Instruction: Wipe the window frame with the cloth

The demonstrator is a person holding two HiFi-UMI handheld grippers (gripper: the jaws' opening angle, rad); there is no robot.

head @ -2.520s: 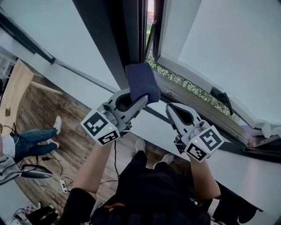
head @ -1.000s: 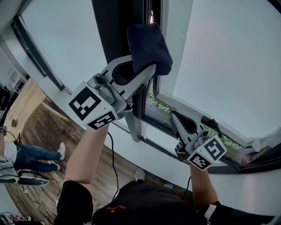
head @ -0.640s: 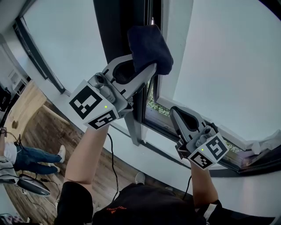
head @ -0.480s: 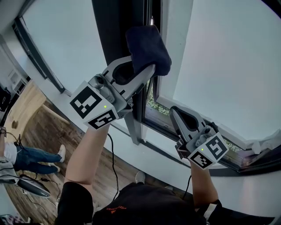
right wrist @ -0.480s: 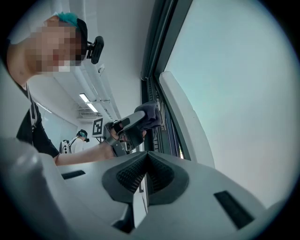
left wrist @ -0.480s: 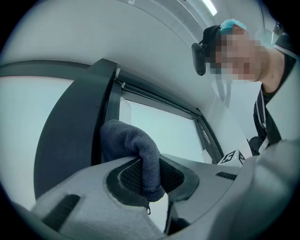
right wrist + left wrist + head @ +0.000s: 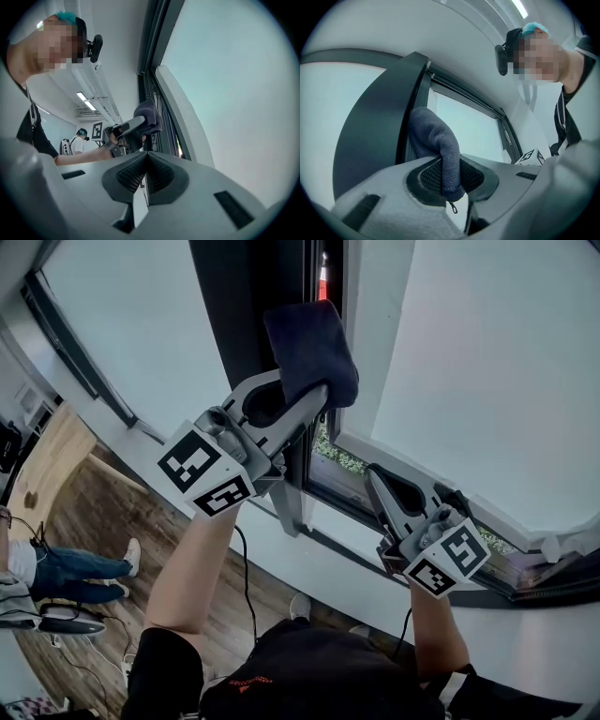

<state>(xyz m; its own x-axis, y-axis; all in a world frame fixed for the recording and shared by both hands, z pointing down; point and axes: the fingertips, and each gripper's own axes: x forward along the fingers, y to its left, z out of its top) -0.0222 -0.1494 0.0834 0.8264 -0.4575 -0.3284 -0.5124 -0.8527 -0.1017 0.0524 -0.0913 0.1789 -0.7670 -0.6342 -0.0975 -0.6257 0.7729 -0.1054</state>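
Dark blue terry cloth (image 7: 311,351) fills the top centre of my head view. It is pinched in my left gripper (image 7: 307,401) and bunched above its tips. It lies over the right edge of the dark window frame (image 7: 248,324) upright, beside the gap to the white sash (image 7: 361,352). My right gripper (image 7: 375,476) hangs lower, near the sash's bottom corner, well apart from the cloth. In the left gripper view the pads (image 7: 427,174) clamp a folded part of the cloth (image 7: 436,140), and its hem pokes out just below them. The rest rises against the frame upright (image 7: 375,136). The right gripper view shows what the head view doesn't: that gripper's jaws are pressed together on nothing. The cloth (image 7: 149,114) and left gripper sit beyond them, at the frame (image 7: 149,56).
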